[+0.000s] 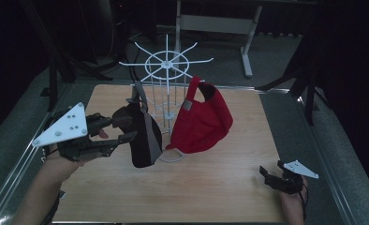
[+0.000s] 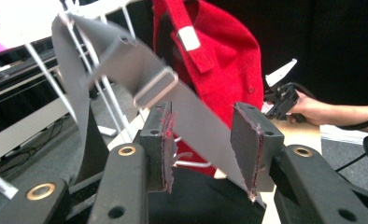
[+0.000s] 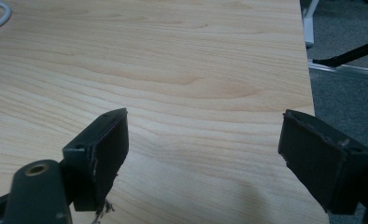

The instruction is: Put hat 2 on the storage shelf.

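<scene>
**Operator:** Report the position of the dark cap (image 1: pixel 143 136).

**Technician:** The dark cap hangs from the white wire rack (image 1: pixel 166 63) at the far middle of the wooden table (image 1: pixel 210 187), just beside the red cap (image 1: pixel 203 119), which hangs on the same rack to its right. Its grey strap (image 2: pixel 126 60) loops over a rack arm and carries a metal buckle (image 2: pixel 156 86).

**Operator:** Left gripper condition?

**Technician:** The left gripper (image 1: pixel 124 130) sits level at the dark cap's left side. Jaws are partly apart — the grey strap runs down between them. In the left gripper view the strap lies against the right-hand pad (image 2: pixel 247 144) and stands clear of the other, so no clamping is evident.

**Operator:** Right gripper condition?

**Technician:** The right gripper (image 1: pixel 271 177) rests low at the table's near right corner, well apart from both caps. Jaws are spread wide — bare wood shows between the pads (image 3: pixel 102 154), nothing held.
</scene>
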The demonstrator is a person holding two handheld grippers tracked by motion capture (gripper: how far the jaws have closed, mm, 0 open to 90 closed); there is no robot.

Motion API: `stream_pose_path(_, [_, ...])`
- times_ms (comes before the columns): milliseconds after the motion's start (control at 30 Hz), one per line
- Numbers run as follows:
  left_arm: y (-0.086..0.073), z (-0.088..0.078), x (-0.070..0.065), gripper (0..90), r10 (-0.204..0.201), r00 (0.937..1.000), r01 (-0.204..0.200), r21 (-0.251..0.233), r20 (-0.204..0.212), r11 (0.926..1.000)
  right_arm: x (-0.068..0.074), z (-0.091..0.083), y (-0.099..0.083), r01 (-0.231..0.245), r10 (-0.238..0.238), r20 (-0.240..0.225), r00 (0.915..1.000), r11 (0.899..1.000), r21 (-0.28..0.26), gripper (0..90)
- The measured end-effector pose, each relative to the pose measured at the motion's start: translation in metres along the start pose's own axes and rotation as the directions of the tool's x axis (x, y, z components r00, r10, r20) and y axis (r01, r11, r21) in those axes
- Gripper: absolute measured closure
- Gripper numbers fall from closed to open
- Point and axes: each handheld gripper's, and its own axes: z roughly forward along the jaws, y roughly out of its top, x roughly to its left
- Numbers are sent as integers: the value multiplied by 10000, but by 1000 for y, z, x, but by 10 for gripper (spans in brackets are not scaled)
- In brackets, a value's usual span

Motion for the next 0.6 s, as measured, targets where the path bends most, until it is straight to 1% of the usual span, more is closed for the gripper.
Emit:
stream_pose_path(33, [-4, -1, 0, 594, -35, 10000, 35, -11, -62, 10000, 0, 0, 0, -1, 1, -3, 10000, 10000, -1, 160])
stream_pose_path(67, [-4, -1, 0, 592, -35, 10000, 35, -11, -62, 10000, 0, 0, 0, 13, -13, -7, 10000, 10000, -12, 160])
stream_pose_path(100, [-8, -1, 0, 576, -81, 9999, 81, -3, -87, 10000, 0, 0, 0, 21, -21, -12, 10000, 10000, -15, 160])
stream_pose_path(133, [-16, -2, 0, 576, -245, 9996, 243, -134, -147, 9996, 0, 0, 0, 32, -32, -14, 10000, 10000, -15, 160])
stream_pose_path(167, [-20, -2, 0, 576, -320, 9994, 318, -157, -163, 9994, 0, 0, 0, 46, -46, -12, 10000, 10000, -20, 160])
stream_pose_path(200, [-20, -2, 0, 576, -320, 9994, 318, -157, -163, 9994, 0, 0, 0, 48, -48, -12, 10000, 10000, -21, 160])
stream_pose_path(233, [-27, -2, 0, 575, -404, 9988, 402, -91, -263, 9991, 0, 0, 0, 48, -48, -15, 10000, 10000, -25, 160])
stream_pose_path(267, [-31, -1, 0, 562, -442, 9986, 440, -77, -284, 9990, 0, 0, 0, 50, -50, -19, 10000, 10000, -27, 160])
stream_pose_path(300, [-34, -2, 0, 563, -463, 9986, 463, 8, -238, 9989, 0, 0, 0, 41, -41, -16, 10000, 10000, -34, 160])
stream_pose_path(333, [-34, -2, 0, 563, -463, 9986, 463, 8, -238, 9989, 0, 0, 0, 33, -33, -19, 10000, 10000, -33, 160])
stream_pose_path(367, [-41, -1, -1, 563, -615, 9978, 617, 69, -256, 9981, 0, 0, 0, 28, -28, -25, 10000, 10000, -33, 160])
stream_pose_path(433, [-48, -1, -1, 563, -731, 9972, 733, 129, -183, 9972, 0, 0, 0, 44, -44, -24, 10000, 10000, -43, 160])
stream_pose_path(500, [-55, 0, -1, 563, -868, 9960, 872, 243, -194, 9959, 0, 0, 0, 65, -65, -24, 10000, 10000, -40, 160])
stream_pose_path(533, [-55, 0, -1, 563, -868, 9960, 872, 243, -194, 9959, 1, 0, 0, 60, -60, -31, 10000, 10000, -38, 160])
stream_pose_path(567, [-58, 0, -1, 563, -907, 9957, 912, 271, -192, 9955, 1, 0, 0, 69, -69, -35, 10000, 10000, -41, 160])
stream_pose_path(600, [-65, -1, -1, 563, -1045, 9944, 1051, 382, -165, 9937, 1, 0, 0, 66, -66, -36, 10000, 10000, -45, 160])
